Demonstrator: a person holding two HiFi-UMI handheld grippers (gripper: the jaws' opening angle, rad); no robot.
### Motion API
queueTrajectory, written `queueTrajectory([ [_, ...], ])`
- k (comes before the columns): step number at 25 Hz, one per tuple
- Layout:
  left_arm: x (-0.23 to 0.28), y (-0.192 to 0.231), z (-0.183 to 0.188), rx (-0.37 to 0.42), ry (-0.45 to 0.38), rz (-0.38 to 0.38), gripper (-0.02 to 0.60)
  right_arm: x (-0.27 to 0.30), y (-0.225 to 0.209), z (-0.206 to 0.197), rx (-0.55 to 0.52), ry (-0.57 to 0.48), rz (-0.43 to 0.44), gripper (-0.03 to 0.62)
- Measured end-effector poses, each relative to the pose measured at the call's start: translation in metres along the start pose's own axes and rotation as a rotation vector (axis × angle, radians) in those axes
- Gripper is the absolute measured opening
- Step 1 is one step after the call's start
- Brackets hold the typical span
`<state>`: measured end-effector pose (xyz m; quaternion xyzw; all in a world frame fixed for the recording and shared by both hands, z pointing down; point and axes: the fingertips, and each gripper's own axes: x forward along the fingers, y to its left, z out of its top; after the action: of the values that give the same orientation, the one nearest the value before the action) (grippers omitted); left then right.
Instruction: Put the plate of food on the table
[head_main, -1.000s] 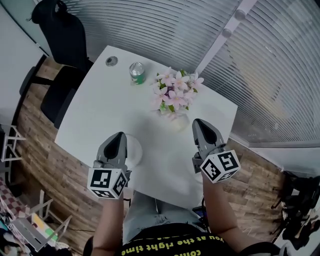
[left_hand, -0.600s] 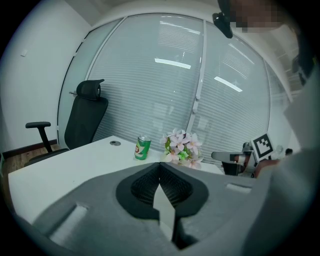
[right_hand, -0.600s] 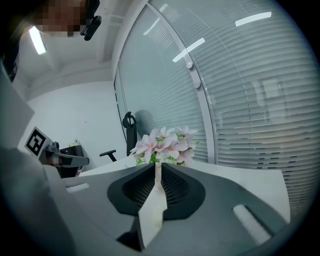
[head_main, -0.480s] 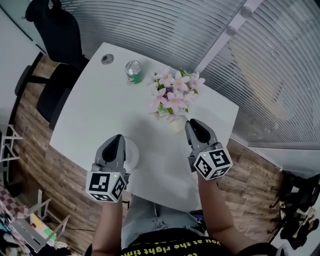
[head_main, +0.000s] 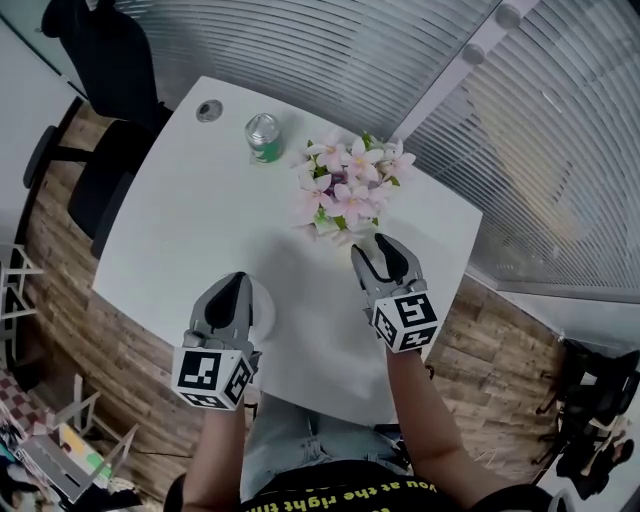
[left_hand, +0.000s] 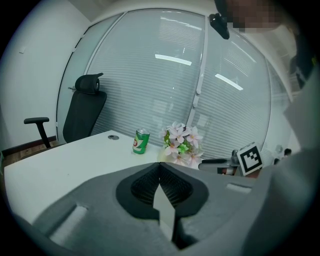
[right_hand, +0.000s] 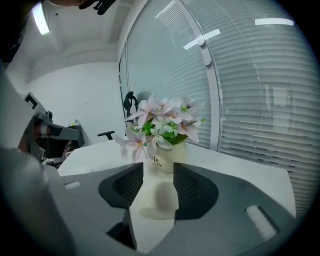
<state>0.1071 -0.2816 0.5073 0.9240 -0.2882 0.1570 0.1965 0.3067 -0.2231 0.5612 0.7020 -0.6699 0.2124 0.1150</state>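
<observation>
White tabletop is filling the middle of the head view, and we are leaning over the table (head_main: 190, 220) with both forearms (head_main: 215, 440) entering from the bottom edge. Nearest us, low and left of centre, we are holding the left gripper (head_main: 236, 283) with its jaws brought together at the tips. Its own view is showing only a thin white sliver in the slit behind them, and we cannot tell what that sliver is. Just right of that gripper's nose, the plate (head_main: 265, 308) is lying on the table as a small round white disc, partly hidden under the gripper. Whether the two are touching, and what the plate is carrying, we cannot tell. Right of centre we are holding the right gripper (head_main: 378, 247), whose jaws have just been opening and are standing moderately apart, gripping nothing. Between them its view is showing bare table with a soft cream patch, shadow or object we cannot say. Just beyond its tips a cream vase (right_hand: 165, 159) is standing with pink flowers (head_main: 348, 185). Farther up and left a green can (head_main: 262, 137) is standing upright, with a round grommet (head_main: 207, 110) near the far corner. Beyond the table a black office chair (head_main: 100, 70) is sitting at upper left, and slatted blinds (head_main: 330, 50) are filling the top.
</observation>
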Motion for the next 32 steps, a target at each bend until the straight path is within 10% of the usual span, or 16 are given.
queueTrajectory([
  [15, 0.005, 0.001, -0.001, -0.028, -0.003, -0.001, 0.0, 0.034, 0.0, -0.053, -0.048, 0.181, 0.009, 0.385],
  [32, -0.005, 0.009, -0.003, -0.018, -0.001, 0.007, 0.001, 0.04, -0.001, -0.067, -0.142, 0.271, -0.027, 0.397],
])
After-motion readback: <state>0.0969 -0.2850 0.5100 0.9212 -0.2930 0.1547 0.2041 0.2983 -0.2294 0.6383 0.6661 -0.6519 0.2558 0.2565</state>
